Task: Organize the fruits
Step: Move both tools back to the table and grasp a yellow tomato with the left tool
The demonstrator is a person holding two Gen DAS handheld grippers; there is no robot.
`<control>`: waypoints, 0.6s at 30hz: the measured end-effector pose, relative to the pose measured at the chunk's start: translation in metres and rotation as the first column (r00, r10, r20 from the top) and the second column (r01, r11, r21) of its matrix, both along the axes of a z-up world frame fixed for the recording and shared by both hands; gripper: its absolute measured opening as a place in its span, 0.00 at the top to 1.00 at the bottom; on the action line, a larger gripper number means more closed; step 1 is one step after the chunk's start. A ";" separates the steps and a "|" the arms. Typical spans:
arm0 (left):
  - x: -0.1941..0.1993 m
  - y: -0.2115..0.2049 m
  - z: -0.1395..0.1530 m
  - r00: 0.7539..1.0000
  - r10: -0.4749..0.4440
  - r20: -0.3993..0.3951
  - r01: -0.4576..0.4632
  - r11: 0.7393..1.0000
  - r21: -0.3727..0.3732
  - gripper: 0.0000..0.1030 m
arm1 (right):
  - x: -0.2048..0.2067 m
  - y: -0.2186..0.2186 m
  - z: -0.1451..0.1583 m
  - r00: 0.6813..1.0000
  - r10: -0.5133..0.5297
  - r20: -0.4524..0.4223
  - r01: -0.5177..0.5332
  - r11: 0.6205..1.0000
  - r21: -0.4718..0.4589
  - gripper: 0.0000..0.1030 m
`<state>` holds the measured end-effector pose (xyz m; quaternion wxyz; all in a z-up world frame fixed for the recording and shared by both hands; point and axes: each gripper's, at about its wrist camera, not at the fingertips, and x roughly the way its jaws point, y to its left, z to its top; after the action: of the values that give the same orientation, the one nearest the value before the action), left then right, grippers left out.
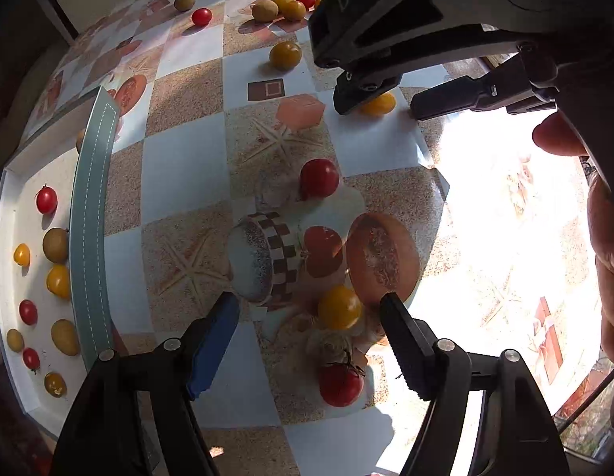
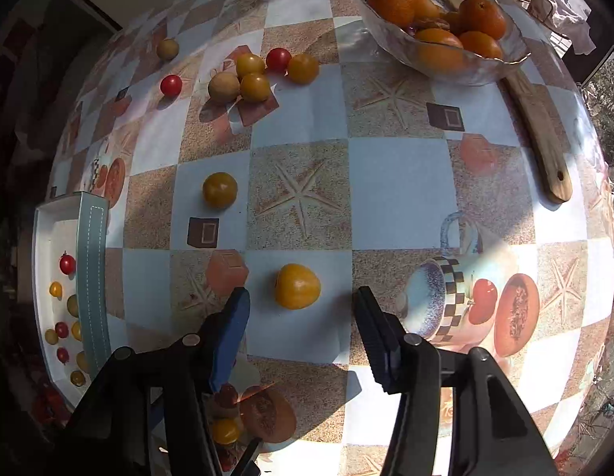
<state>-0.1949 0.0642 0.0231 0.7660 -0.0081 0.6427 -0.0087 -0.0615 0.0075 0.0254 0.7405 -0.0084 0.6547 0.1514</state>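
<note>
Cherry tomatoes lie scattered on a patterned tablecloth. My left gripper [image 1: 310,303] is open and empty, with a yellow tomato [image 1: 339,307] just ahead between its fingertips, near the right one. A red tomato with a stem [image 1: 340,384] lies below it, and another red tomato [image 1: 318,178] sits farther ahead. My right gripper [image 2: 303,297] is open, its fingers either side of a yellow tomato [image 2: 297,286] on the cloth. The same gripper [image 1: 376,105] and tomato [image 1: 379,104] show in the left wrist view. A white tray [image 1: 13,214] at the left holds several sorted tomatoes.
A cluster of yellow and red tomatoes [image 2: 253,77] lies at the far left, a lone yellow one [image 2: 220,189] nearer. A glass bowl of oranges [image 2: 441,27] and a wooden board handle [image 2: 545,146] are at the far right. The tray's teal rim [image 2: 93,277] stands at the left.
</note>
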 end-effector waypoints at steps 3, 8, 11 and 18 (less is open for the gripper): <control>-0.001 -0.007 0.004 1.000 -0.029 0.008 0.029 1.000 0.000 0.45 | 0.001 0.009 -0.002 1.000 0.020 0.011 -0.020 1.000 -0.016 0.66; 0.000 -0.015 0.008 0.998 -0.066 0.007 0.066 0.997 -0.029 0.79 | 0.001 0.012 -0.002 1.000 0.022 0.020 -0.021 0.999 -0.028 0.75; 0.002 0.000 0.010 0.999 -0.033 -0.013 0.031 0.993 -0.111 0.79 | -0.003 0.004 0.000 1.000 -0.002 0.013 0.002 1.000 -0.009 0.75; 0.002 0.034 0.017 0.998 0.029 -0.047 -0.038 0.977 -0.208 0.79 | -0.018 -0.028 0.014 0.998 -0.059 0.010 0.059 0.998 0.025 0.75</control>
<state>-0.1931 0.0981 0.0403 0.7468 -0.0995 0.6546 -0.0629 -0.0800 -0.0202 0.0392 0.7482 0.0191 0.6488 0.1375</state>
